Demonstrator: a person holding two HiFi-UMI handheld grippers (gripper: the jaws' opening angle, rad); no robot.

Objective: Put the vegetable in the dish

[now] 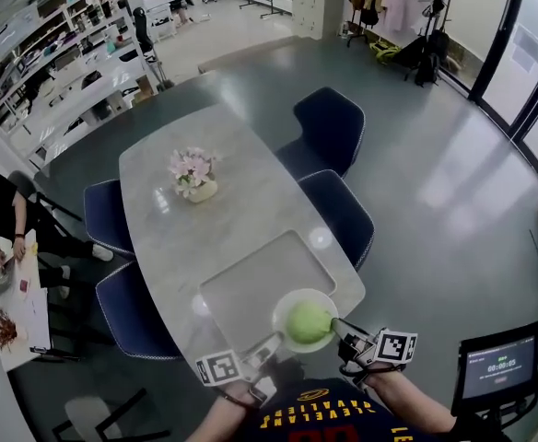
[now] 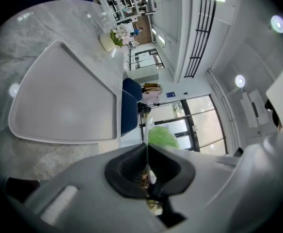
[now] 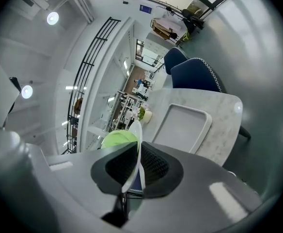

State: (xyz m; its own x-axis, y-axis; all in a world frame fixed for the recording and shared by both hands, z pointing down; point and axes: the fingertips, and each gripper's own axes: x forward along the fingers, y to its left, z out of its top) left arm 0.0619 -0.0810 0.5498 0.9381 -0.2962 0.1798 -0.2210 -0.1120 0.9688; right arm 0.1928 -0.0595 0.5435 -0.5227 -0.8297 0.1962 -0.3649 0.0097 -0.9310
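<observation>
Dish [image 1: 298, 296] with a round green vegetable [image 1: 309, 323] lying in it, held from both sides at the near end of the worktop [image 1: 177, 219], over the near right corner of a grey tray [image 1: 251, 284]. The left gripper [image 1: 271, 343] has its fingers clenched on the dish's thin white rim. The right gripper [image 1: 340, 328] grasps the opposite rim. Whether the dish touches the tray cannot be told. A vase of flowers [image 1: 193, 175] stands farther along the worktop.

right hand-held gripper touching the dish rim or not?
Touching. The right gripper view shows the right hand-held gripper shut on the dish: its white rim runs between the two jaws, both pressed against it.
</observation>
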